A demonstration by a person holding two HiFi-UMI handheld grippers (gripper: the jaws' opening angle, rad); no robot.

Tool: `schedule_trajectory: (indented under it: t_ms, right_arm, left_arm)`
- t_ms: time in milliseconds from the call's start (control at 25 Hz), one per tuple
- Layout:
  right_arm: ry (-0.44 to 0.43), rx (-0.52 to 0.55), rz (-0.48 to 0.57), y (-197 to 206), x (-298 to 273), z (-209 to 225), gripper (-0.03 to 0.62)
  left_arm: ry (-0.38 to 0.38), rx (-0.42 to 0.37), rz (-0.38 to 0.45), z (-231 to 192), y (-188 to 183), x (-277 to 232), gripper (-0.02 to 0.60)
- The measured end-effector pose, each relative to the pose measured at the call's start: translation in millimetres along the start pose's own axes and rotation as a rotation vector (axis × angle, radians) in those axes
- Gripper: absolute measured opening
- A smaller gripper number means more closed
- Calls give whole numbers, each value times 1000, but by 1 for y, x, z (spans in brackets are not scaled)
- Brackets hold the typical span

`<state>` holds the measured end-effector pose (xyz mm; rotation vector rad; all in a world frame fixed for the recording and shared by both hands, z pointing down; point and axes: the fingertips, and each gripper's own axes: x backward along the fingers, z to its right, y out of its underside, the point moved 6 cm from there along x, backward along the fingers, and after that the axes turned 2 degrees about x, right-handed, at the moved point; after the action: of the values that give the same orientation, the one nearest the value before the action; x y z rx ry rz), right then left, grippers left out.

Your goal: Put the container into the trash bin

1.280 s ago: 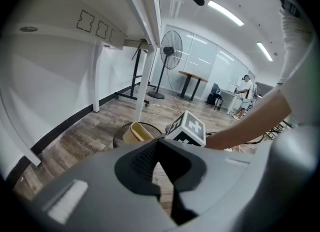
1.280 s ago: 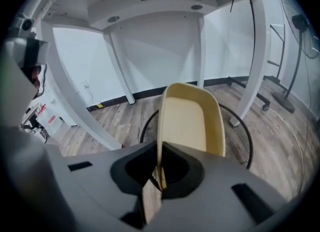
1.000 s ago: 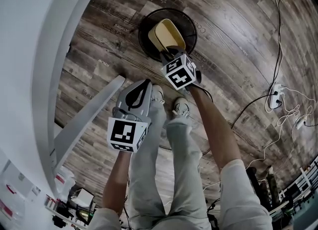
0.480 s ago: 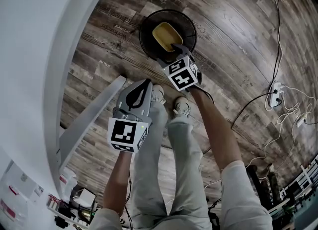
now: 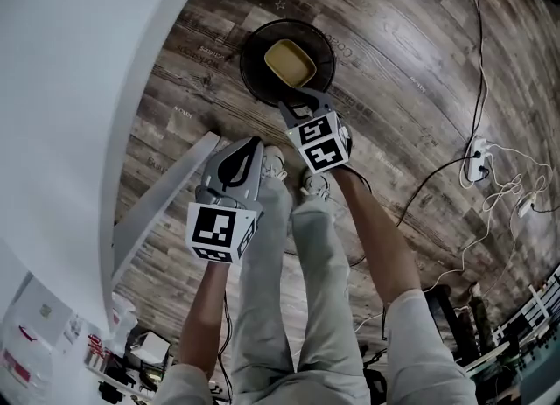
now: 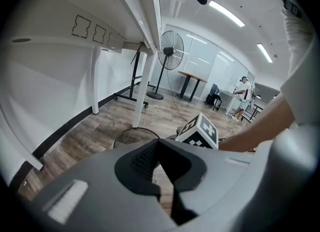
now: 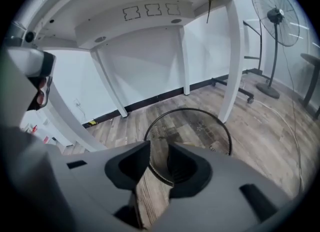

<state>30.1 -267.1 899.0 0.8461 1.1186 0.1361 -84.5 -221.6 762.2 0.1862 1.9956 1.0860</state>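
Container (image 5: 290,62) lies inside trash bin (image 5: 248,69), upper centre of head view. Drop judged done. Right gripper (image 5: 295,106) just below bin rim, jaws apart and closing, nothing between. Left gripper (image 5: 252,144) jaws together, empty. Remaining: withdrawal only.

Yellow container (image 5: 290,62); black mesh bin (image 5: 253,78); grey-brown wood-grain floor (image 5: 411,62); white table (image 5: 70,88); light grey trousers (image 5: 324,307).
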Motion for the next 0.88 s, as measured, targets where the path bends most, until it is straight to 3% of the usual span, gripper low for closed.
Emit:
schedule_trajectory:
  t_ms: [280, 880]
  right_arm:
    - [19, -90, 69, -17, 50, -8, 31]
    - [65, -117, 179, -56, 151, -19, 14]
  left_arm:
    - [14, -9, -3, 13, -25, 10, 11]
    - [29, -26, 20, 32, -77, 25, 11]
